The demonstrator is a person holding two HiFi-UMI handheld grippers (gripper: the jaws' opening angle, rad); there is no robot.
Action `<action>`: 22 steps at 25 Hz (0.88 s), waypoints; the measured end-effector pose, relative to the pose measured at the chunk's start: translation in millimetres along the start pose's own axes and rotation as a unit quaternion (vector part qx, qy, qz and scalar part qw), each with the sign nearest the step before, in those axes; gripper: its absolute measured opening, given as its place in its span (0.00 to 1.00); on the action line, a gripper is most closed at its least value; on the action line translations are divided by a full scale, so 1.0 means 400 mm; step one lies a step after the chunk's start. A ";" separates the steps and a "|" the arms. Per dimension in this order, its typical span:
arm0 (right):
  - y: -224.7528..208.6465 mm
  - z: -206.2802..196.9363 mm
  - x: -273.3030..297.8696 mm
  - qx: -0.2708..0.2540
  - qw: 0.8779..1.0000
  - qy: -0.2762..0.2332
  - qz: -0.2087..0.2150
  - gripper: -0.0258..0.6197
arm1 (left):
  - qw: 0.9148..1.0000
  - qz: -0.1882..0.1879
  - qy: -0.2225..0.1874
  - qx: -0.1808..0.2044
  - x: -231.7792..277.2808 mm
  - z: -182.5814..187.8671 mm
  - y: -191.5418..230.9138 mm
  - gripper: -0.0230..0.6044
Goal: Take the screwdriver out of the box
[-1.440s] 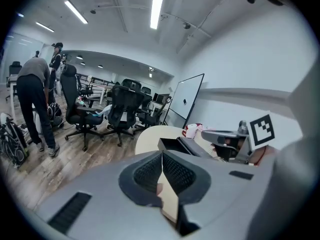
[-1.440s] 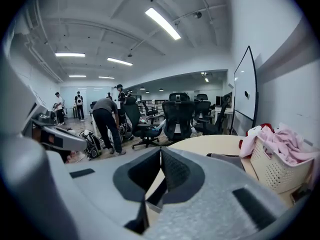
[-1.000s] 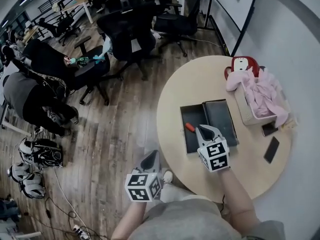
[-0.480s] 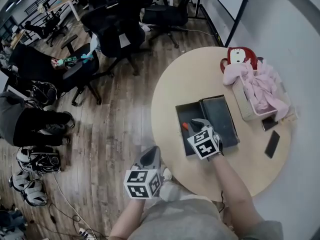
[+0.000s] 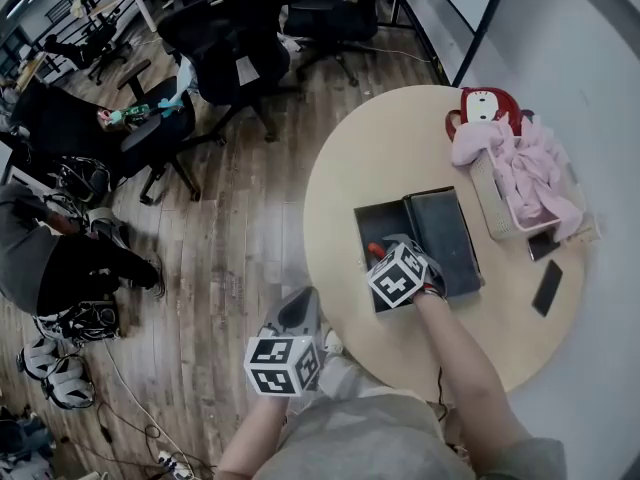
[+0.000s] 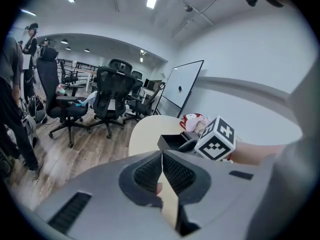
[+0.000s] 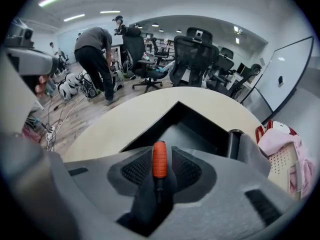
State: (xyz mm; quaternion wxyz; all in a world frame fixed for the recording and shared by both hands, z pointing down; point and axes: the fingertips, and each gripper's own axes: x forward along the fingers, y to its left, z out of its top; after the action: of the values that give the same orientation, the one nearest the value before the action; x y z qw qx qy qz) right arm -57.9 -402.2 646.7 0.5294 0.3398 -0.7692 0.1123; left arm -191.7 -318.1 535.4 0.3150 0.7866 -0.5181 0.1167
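A black box lies open on the round table, with its lid flat to the right. The orange-handled screwdriver lies in the box's left half. My right gripper points steeply down into that half. In the right gripper view the screwdriver stands between the pads of that gripper, whose jaws are opening; a thin gap shows beside the handle. My left gripper hangs off the table's near edge, over the floor. Its jaws meet, with nothing in them.
A white basket of pink cloth and a red-and-white thing stand at the table's far right. Two dark phones lie near the basket. Office chairs and a person fill the wooden floor to the left.
My right gripper has dropped and tipped down into the box's left half, over the screwdriver. The left gripper has only drifted a little.
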 end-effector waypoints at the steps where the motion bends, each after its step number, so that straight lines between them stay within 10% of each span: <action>1: 0.003 -0.002 0.007 -0.013 1.000 0.013 0.003 0.19 | 1.000 0.000 0.001 0.000 0.001 0.000 0.000 0.04; 10: 0.039 -0.021 0.065 -0.107 0.989 0.097 0.043 0.19 | 1.000 0.003 0.005 -0.001 0.007 -0.005 0.008 0.04; 22: 0.044 -0.020 0.064 -0.101 0.989 0.099 0.052 0.18 | 1.000 0.006 0.000 -0.001 -0.008 -0.009 0.000 0.04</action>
State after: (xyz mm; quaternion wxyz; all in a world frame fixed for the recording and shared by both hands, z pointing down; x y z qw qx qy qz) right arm -68.7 -395.4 676.1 0.6278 0.2313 -0.7372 0.0944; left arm -192.4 -313.5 536.3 0.3154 0.7832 -0.5226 0.1179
